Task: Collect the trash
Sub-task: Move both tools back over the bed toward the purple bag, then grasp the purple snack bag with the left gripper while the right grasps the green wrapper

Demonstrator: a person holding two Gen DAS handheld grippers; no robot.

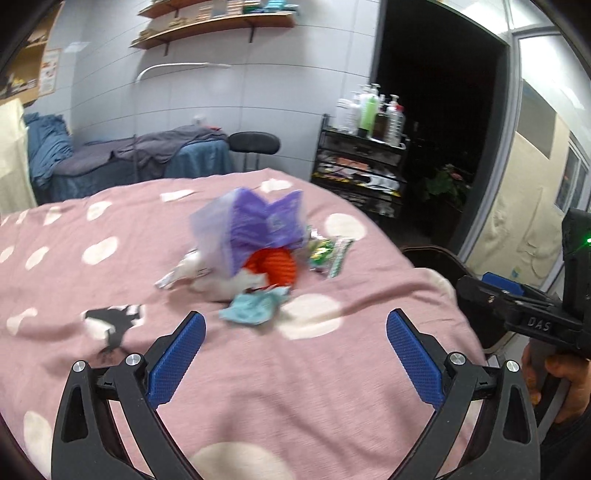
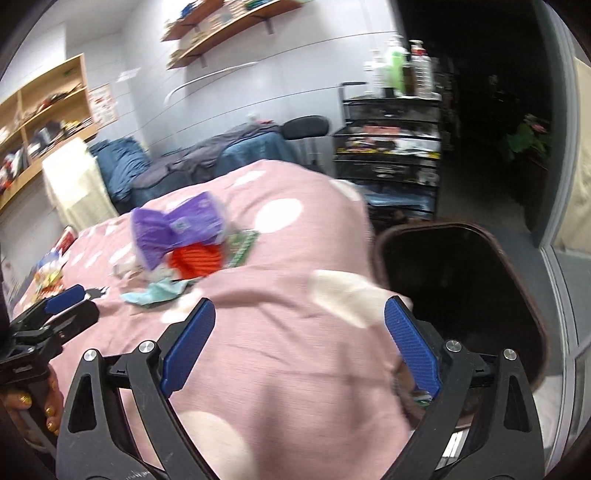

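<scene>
Nearest: left claw [image 1: 295, 354] spread wide, empty, hovering over the bed [image 1: 258, 398] with its pink spotted cover. Right claw [image 2: 299, 347] likewise wide and empty, poised over the bed's right edge, beside a dark bin [image 2: 461, 295] standing on the floor against the bed.

Just ahead of the left claw: a pale blue scrap [image 1: 255, 306], crumpled, lying flat on the cover. Probably thin film or tissue; light, limp, easy to pinch at a raised fold, though prone to slipping if only an edge is caught.

Behind it, touching or overlapping: the trash pile mid-bed. White wrapper [image 1: 192, 273] at left, an orange ribbed piece [image 1: 277, 266] in the middle, a purple bag [image 1: 255, 225] standing puffed on top, green wrappers [image 1: 328, 254] at right. All blurred; exact contact hard to tell. Purple bag likely soft plastic, nearly weightless, collapsing under a squeeze; best taken at a bunched upper fold. Orange piece looks stiffer, better gripped across its width. Wrappers glossy, likely slick; better pinched at a crease.

Soft bedding underneath likely to give way, so a low scoop risks snagging cloth along with trash.

Farther: black cart with bottles [image 1: 369, 110], shelves [image 1: 207, 26], dark doorway.
</scene>
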